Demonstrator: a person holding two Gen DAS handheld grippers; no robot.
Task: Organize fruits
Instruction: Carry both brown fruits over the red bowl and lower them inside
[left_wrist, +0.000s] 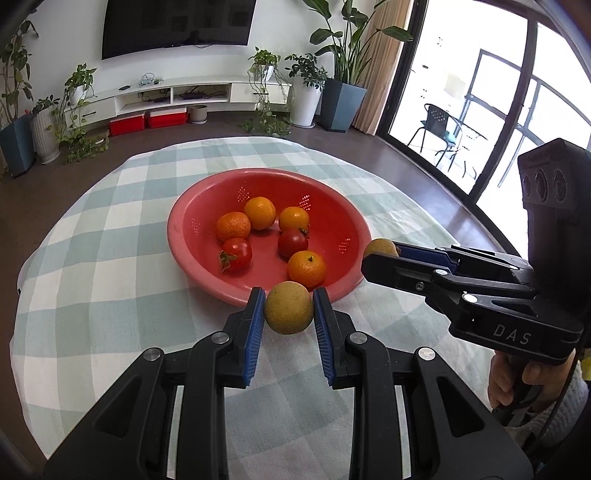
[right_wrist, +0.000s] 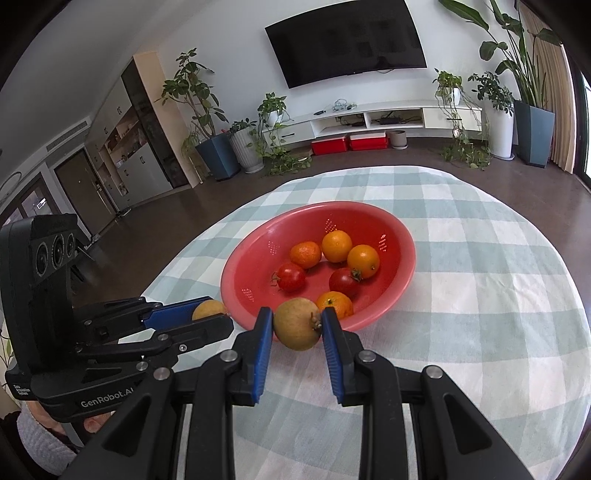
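Note:
In the left wrist view my left gripper (left_wrist: 289, 295) is shut on a round brownish-green fruit (left_wrist: 288, 310), held just short of the near rim of the red perforated bowl (left_wrist: 177, 236). To the right, my right gripper (left_wrist: 380, 254) is shut on a second brown fruit (left_wrist: 380, 246) beside the bowl's right rim. The right wrist view shows the right gripper (right_wrist: 298, 314) clamping that stemmed brown fruit (right_wrist: 295, 328) at the red bowl's (right_wrist: 236, 266) near edge, and the left gripper (right_wrist: 216, 312) clamping its fruit (right_wrist: 207, 309). Several oranges (left_wrist: 260, 212) and two tomatoes (left_wrist: 236, 254) lie in the bowl.
The bowl stands on a round table under a pale green checked cloth (left_wrist: 110, 258), with bare cloth on all sides of it. A hand (left_wrist: 535, 373) grips the right gripper's handle. Beyond the table edge are dark floor, potted plants, a TV unit and glass doors.

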